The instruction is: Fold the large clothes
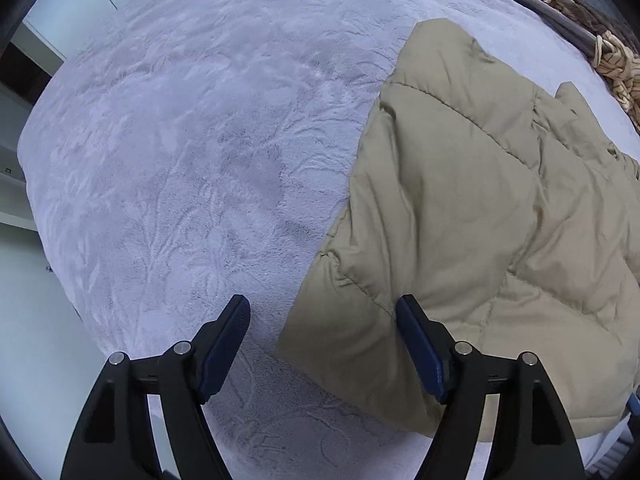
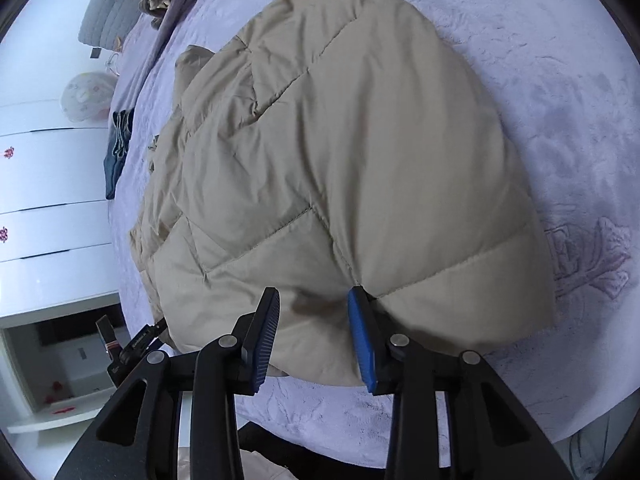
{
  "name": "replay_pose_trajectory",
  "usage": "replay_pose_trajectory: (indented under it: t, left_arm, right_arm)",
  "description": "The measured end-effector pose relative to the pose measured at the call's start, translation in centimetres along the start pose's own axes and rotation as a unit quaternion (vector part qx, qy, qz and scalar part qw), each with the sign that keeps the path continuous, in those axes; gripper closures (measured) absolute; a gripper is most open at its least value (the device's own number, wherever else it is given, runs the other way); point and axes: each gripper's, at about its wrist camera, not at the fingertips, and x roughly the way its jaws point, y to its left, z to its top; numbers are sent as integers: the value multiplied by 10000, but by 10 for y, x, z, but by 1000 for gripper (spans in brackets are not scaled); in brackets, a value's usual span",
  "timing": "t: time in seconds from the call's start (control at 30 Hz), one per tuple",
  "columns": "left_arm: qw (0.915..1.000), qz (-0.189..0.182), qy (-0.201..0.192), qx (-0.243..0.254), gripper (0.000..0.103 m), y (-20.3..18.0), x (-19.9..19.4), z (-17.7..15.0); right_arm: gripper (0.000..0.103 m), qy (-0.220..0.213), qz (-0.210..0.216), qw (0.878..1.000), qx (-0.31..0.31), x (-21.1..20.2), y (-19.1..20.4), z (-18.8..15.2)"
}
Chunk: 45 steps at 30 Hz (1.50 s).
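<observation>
The jacket (image 2: 340, 152) lies folded on the bed (image 1: 180, 140), near its right side, likely set flat for another fold. The left gripper (image 1: 322, 344) hovers, fingers apart, over its near left corner; the right gripper (image 2: 314, 334), also apart and empty, over the near edge. Open bedspread stretches left.

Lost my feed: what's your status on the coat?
Left gripper open, right gripper open, both empty. Beige puffer coat folded on bed. Nothing in the way.

Left claw (image 1: 323, 314) open over jacket (image 1: 460, 216) edge; bedspread (image 1: 180, 140) beneath
</observation>
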Motion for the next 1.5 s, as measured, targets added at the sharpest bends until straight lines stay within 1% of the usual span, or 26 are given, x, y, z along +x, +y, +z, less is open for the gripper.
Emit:
replay_pose_trajectory:
  t: [0.03, 0.13, 0.2, 0.37, 0.4, 0.43, 0.5, 0.6, 0.67, 0.73, 0.8, 0.83, 0.9, 0.97, 1.1, 1.2, 1.37, 1.43, 1.5]
  left_arm:
    - [10000, -23, -47, 77, 26, -1, -7, 0]
    - [9991, -283, -130, 293, 26, -6, -24, 1]
    - [9979, -430, -133, 467, 26, -12, -32, 5]
    - [9906, -782, -205, 1107, 25, -31, -45, 19]
    - [9885, -866, -220, 1222, 9, -33, -47, 22]
    - [9869, -928, -243, 1300, 0, -35, -49, 25]
    - [9836, -1006, -334, 1457, 0, -41, -57, 27]
    - [9786, -1149, -390, 1662, 0, -45, -64, 32]
    - [9774, -1271, -370, 1650, 0, -42, -64, 37]
    - [9782, -1386, -240, 1527, 0, -37, -59, 42]
    - [9798, -1359, -184, 1458, 0, -31, -50, 47]
    - [9809, -1241, -194, 1486, 0, -29, -45, 49]
    - [9809, -1054, -205, 1619, 0, -27, -39, 49]
    - [9810, -989, -199, 1658, 0, -24, -35, 47]
    - [9823, -1096, -58, 1518, 0, -13, -24, 49]
    - [9811, -1287, 116, 1438, 0, -6, -15, 51]
    - [9771, -1548, 162, 1451, 0, 3, -8, 57]
    - [9723, -1806, 230, 1467, 0, 6, -4, 64]
    - [9651, -2129, 352, 1483, 0, 11, 3, 72]
  right_arm:
    - [62, -52, -24, 10000, -42, -3, 3, -2]
    - [60, -174, -60, 9997, -169, -12, 18, -12]
    - [55, -288, -23, 9994, -195, -13, 37, -16]
    - [51, -499, -48, 9985, -201, 6, 83, -37]
    - [49, -506, -38, 9985, -192, 10, 90, -42]
    - [47, -503, -20, 9986, -188, 12, 95, -47]
    - [43, -510, -22, 9985, -172, 18, 107, -58]
    - [43, -498, -69, 9986, -153, 27, 118, -68]
    - [42, -481, -149, 9986, -137, 35, 125, -72]
    - [37, -496, -270, 9983, -158, 41, 133, -73]
    - [25, -533, -339, 9978, -201, 46, 142, -73]
    - [23, -546, -357, 9976, -229, 48, 147, -74]
    - [21, -528, -396, 9974, -278, 54, 156, -75]
    - [20, -492, -445, 9973, -307, 59, 161, -75]
    - [20, -395, -503, 9974, -345, 70, 171, -74]
    - [20, -336, -544, 9973, -350, 76, 175, -73]
    - [20, -239, -588, 9974, -329, 83, 179, -68]
    - [20, -192, -621, 9974, -308, 86, 178, -68]
    - [20, -150, -648, 9974, -288, 90, 177, -66]
